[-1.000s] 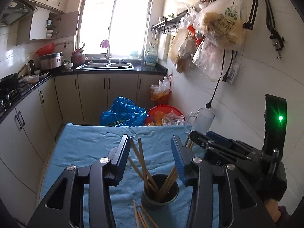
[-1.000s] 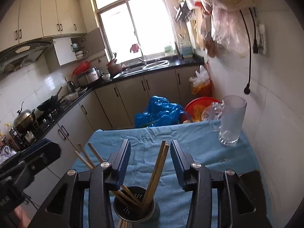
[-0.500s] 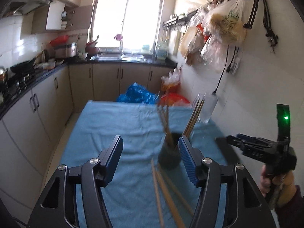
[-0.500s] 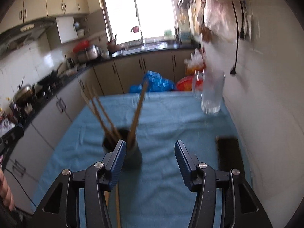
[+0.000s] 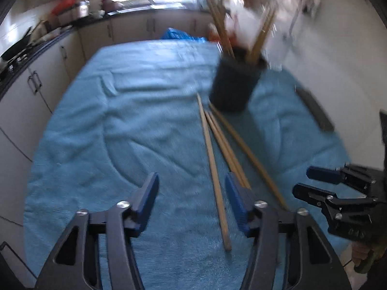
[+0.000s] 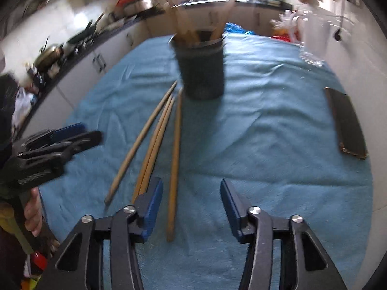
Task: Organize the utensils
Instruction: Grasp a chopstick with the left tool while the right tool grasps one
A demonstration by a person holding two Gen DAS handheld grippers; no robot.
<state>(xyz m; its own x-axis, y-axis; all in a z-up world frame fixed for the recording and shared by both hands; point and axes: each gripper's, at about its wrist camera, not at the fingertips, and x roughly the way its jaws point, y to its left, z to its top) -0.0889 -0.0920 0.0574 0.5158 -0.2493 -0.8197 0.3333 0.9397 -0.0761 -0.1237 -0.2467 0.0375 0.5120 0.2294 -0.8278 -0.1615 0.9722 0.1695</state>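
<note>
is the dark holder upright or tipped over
Upright: the dark holder stands on its base on the blue cloth, chopsticks poking out of its open top.

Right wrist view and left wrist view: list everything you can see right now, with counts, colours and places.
Loose chopsticks: four, wooden, flat on the cloth in front of the holder.
Utensil holder: one, black, upright mid-table, more chopsticks standing inside.
Table cloth: one, blue, covering the table.
Phone: one, dark, flat near the table's right edge.
Glass: one, clear, far right of the table; blurred.
Kitchen counter: dark, along the left wall, cluttered with cookware.
Left tool: open, holding nothing.
Right tool: open, holding nothing.
</note>
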